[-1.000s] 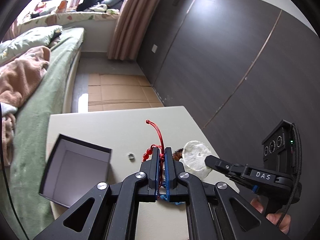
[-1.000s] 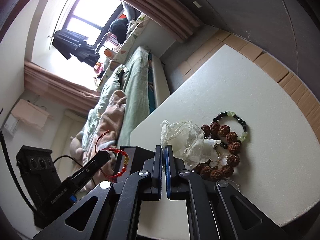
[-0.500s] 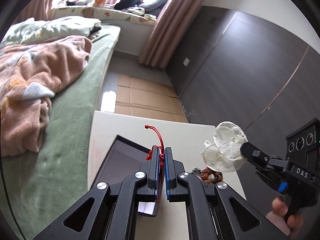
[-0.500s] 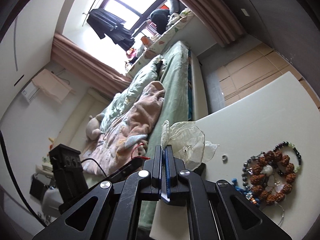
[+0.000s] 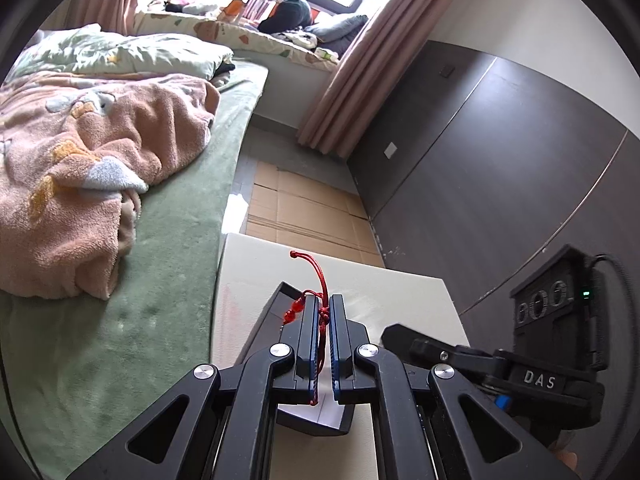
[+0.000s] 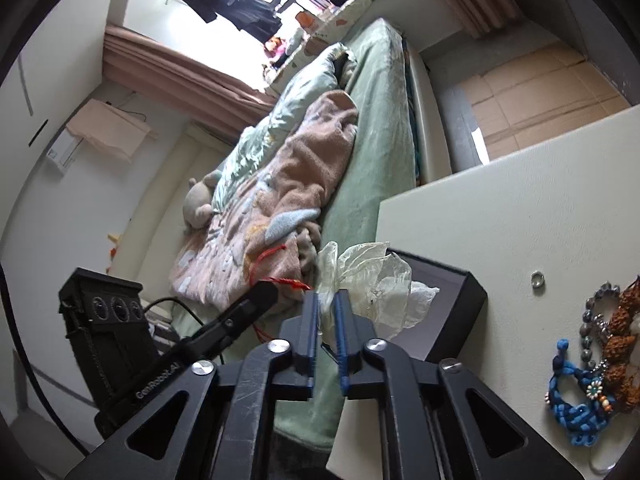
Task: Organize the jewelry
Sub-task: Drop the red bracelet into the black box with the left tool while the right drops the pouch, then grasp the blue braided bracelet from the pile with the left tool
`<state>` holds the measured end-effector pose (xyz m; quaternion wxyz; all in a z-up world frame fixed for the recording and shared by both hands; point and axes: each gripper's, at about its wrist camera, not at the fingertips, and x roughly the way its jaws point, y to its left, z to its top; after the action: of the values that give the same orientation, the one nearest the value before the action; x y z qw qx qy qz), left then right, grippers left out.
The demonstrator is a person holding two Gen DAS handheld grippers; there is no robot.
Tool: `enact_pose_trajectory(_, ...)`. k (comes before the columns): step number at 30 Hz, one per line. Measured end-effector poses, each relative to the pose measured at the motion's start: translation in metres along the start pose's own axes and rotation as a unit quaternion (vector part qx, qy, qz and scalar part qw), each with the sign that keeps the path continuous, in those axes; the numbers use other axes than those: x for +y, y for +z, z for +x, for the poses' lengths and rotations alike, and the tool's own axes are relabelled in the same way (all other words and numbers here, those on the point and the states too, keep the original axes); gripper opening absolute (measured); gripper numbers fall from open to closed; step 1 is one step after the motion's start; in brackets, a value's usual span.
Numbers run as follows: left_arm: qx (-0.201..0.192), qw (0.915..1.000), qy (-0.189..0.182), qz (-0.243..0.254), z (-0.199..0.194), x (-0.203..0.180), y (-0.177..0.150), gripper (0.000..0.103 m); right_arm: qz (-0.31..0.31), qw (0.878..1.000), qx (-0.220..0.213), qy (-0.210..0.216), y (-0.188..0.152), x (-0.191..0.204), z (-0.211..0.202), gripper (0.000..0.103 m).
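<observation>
1. While both grippers hover over the dark box [image 6: 448, 304] on the cream table [image 6: 520, 216], the left gripper [image 5: 324, 320] pinches a red cord bracelet [image 5: 316, 276] tightly above it.
2. Opening its jaws, the right gripper [image 6: 326, 312] has a sheer white pouch [image 6: 376, 280] loosely between them, over the box.
3. Right of the box lie a small ring [image 6: 537, 279] and a heap of beaded bracelets [image 6: 600, 360].

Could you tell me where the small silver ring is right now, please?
In the right wrist view, the silver ring lies loose on the white table, between the black box and the bracelet pile.
</observation>
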<state>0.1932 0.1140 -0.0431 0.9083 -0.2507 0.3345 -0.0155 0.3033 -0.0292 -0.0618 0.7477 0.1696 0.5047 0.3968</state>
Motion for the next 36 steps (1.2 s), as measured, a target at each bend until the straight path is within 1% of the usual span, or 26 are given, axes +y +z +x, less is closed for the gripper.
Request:
enact_pose_trajectory(1,0.002,1.0000,-0.003,0.001,0.001,-0.001,0.000,0.004,0.008,1.000,0.009,-0.007,-0.002,-0.005,0.004,0.072)
enact_pose_trajectory(3,0.009,0.9999,-0.013,0.002,0.004,-0.003,-0.001,0.005,0.015,1.000,-0.006,-0.027,-0.004,-0.013,-0.001,0.097)
enact_pose_trajectory(4,0.013,0.9998,-0.016,0.003,0.005,-0.004,-0.001,0.005,0.019,0.999,-0.014,-0.029,-0.005,-0.017,-0.006,0.097)
enact_pose_trajectory(7,0.020,0.9995,-0.022,0.007,0.009,-0.009,-0.002,0.005,0.044,0.999,-0.030,-0.010,-0.005,-0.027,-0.027,0.097)
enact_pose_trajectory(8,0.027,0.9994,-0.021,0.005,0.012,-0.010,-0.002,0.008,0.046,0.998,-0.041,-0.013,-0.005,-0.028,-0.035,0.097)
enact_pose_trajectory(10,0.042,0.9990,-0.015,0.000,0.019,-0.010,-0.004,0.030,0.044,0.997,-0.057,-0.033,-0.006,-0.028,-0.049,0.097)
enact_pose_trajectory(11,0.043,0.9990,-0.011,-0.001,0.021,-0.010,-0.005,0.063,0.047,0.996,-0.063,-0.040,-0.008,-0.030,-0.056,0.097)
enact_pose_trajectory(12,0.041,0.9992,-0.005,0.001,0.021,-0.010,-0.005,0.093,0.050,0.995,-0.068,-0.044,-0.010,-0.032,-0.061,0.097)
enact_pose_trajectory(13,0.034,0.9994,-0.002,0.001,0.019,-0.011,-0.006,0.100,0.053,0.995,-0.072,-0.045,-0.010,-0.033,-0.064,0.097)
enact_pose_trajectory(14,0.021,0.9998,0.004,0.001,0.016,-0.010,-0.006,0.102,0.054,0.995,-0.076,-0.046,-0.011,-0.033,-0.068,0.097)
enact_pose_trajectory(16,0.011,0.9998,0.016,-0.001,0.011,-0.009,-0.006,0.102,0.053,0.994,-0.084,-0.054,-0.012,-0.035,-0.076,0.097)
enact_pose_trajectory(18,0.008,0.9997,0.020,-0.007,0.009,-0.007,-0.008,0.102,0.053,0.992,-0.092,-0.062,-0.013,-0.036,-0.084,0.097)
enact_pose_trajectory(21,0.013,0.9995,0.027,-0.008,0.011,-0.010,-0.012,0.102,0.066,0.989,-0.110,-0.069,-0.019,-0.043,-0.101,0.097)
enact_pose_trajectory(24,0.015,0.9994,0.026,0.017,0.012,-0.025,-0.017,0.102,0.070,0.984,-0.127,-0.108,-0.024,-0.049,-0.124,0.097)
enact_pose_trajectory(26,0.015,0.9990,0.019,0.038,0.012,-0.038,-0.021,0.102,0.078,0.979,-0.132,-0.136,-0.027,-0.056,-0.137,0.097)
enact_pose_trajectory(27,0.016,0.9986,0.014,0.049,0.013,-0.046,-0.024,0.102,0.088,0.976,-0.138,-0.143,-0.030,-0.063,-0.144,0.097)
enact_pose_trajectory(30,0.020,0.9969,0.005,0.076,0.017,-0.064,-0.033,0.102,0.132,0.969,-0.152,-0.140,-0.043,-0.084,-0.163,0.097)
enact_pose_trajectory(32,0.024,0.9957,-0.004,0.089,0.022,-0.074,-0.039,0.101,0.147,0.965,-0.157,-0.151,-0.050,-0.092,-0.171,0.097)
enact_pose_trajectory(34,0.031,0.9945,-0.011,0.099,0.027,-0.083,-0.046,0.098,0.154,0.962,-0.160,-0.161,-0.057,-0.097,-0.178,0.097)
enact_pose_trajectory(36,0.041,0.9930,-0.019,0.109,0.033,-0.092,-0.052,0.093,0.169,0.959,-0.162,-0.162,-0.064,-0.103,-0.184,0.097)
